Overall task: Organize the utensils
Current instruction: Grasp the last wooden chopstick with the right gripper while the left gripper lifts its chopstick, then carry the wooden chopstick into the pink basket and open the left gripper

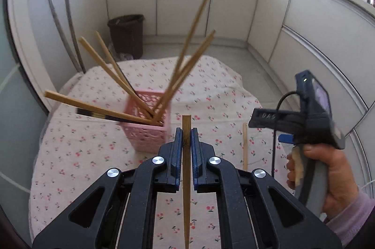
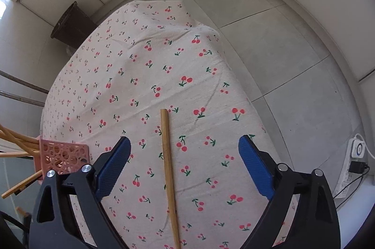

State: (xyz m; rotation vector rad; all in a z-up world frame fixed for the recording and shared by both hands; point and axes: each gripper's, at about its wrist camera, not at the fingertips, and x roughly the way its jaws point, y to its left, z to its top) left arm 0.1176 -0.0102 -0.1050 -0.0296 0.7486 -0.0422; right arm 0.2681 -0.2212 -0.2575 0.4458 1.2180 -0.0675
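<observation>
The cherry-print tablecloth (image 2: 164,56) fills the middle of both views. On it, left of centre in my left view, stands the pink basket (image 1: 150,134), perforated, with several wooden chopsticks (image 1: 112,75) fanning out of it. My left gripper (image 1: 186,138) is clamped on one bamboo chopstick (image 1: 186,178), upright at lower centre, just right of the basket. My right gripper (image 2: 185,155) is spread wide above a loose chopstick (image 2: 168,169), which lies flat on the cloth between its blue pads (image 2: 114,166), touching neither.
</observation>
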